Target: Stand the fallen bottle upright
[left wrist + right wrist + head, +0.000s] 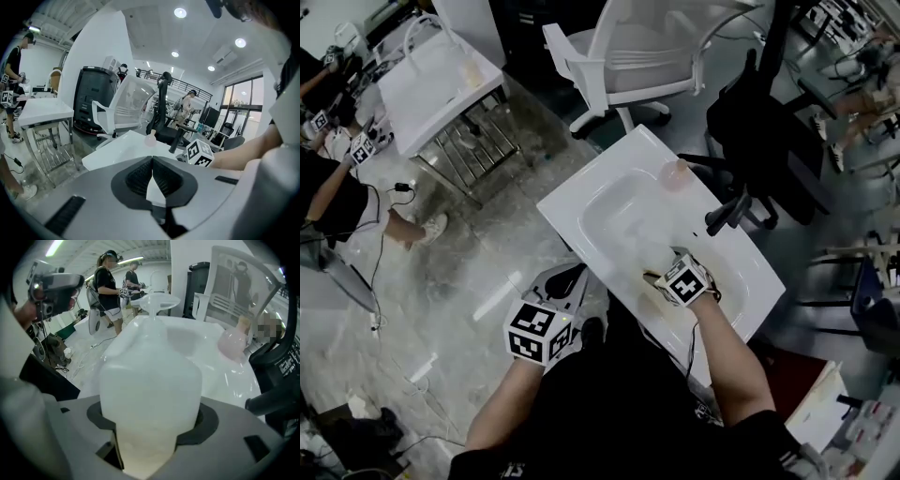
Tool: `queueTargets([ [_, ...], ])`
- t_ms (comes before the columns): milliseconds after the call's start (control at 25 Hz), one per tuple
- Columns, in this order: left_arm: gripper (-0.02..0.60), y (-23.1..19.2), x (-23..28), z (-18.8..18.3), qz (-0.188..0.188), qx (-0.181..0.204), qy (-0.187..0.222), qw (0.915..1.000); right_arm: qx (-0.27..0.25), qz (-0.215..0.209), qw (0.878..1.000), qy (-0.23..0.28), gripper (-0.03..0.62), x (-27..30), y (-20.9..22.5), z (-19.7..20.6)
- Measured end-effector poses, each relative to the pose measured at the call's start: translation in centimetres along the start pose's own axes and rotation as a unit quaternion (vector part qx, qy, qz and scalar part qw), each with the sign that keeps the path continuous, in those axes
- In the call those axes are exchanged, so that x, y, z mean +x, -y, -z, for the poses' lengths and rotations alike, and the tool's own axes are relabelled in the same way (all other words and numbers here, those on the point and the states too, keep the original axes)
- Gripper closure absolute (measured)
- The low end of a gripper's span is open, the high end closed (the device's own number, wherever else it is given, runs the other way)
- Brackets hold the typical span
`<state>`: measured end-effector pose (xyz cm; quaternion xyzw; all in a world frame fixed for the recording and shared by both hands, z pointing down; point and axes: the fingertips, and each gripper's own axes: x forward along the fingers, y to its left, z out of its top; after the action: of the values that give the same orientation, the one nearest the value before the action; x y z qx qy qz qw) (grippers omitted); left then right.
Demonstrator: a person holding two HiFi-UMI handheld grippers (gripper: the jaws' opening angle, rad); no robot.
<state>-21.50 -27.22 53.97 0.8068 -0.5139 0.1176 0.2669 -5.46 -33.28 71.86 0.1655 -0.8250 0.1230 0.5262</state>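
One bottle gripped, one gripper idle
Right gripper [666, 277], jaws wide, clamps the translucent white bottle [150, 380] over the near end of the sink [609, 178]; left gripper [152, 173], jaws together and empty, hangs off the sink's near-left side. A pink flask [676, 174] stands on the far rim.

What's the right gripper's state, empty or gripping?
Gripping: the right gripper is shut on the white bottle; its view shows the bottle wedged between both jaws.
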Motion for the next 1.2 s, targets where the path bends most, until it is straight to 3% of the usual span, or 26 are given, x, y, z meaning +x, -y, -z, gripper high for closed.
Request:
queueTargets([
  [320, 0.566, 2.4, -0.8, -1.8, 0.03, 0.017, 0.027, 0.999, 0.07, 0.033, 0.99, 0.115, 0.252, -7.3, -0.4, -0.4],
  [680, 0.566, 6.5, 0.7, -2.3, 0.057, 0.022, 0.017, 0.998, 0.145, 0.052, 0.971, 0.184, 0.253, -14.5, 1.1, 1.7],
  [840, 0.566, 8.7, 2.7, -4.0, 0.066, 0.038, 0.018, 0.9969, 0.142, 0.08, 0.966, 0.202, 0.252, -19.2, 2.2, 3.0],
  [1200, 0.566, 16.2, 6.8, -5.5, 0.078, 0.04, 0.026, 0.9958, 0.181, 0.12, 0.947, 0.238, 0.252, -27.6, 6.0, 10.4],
])
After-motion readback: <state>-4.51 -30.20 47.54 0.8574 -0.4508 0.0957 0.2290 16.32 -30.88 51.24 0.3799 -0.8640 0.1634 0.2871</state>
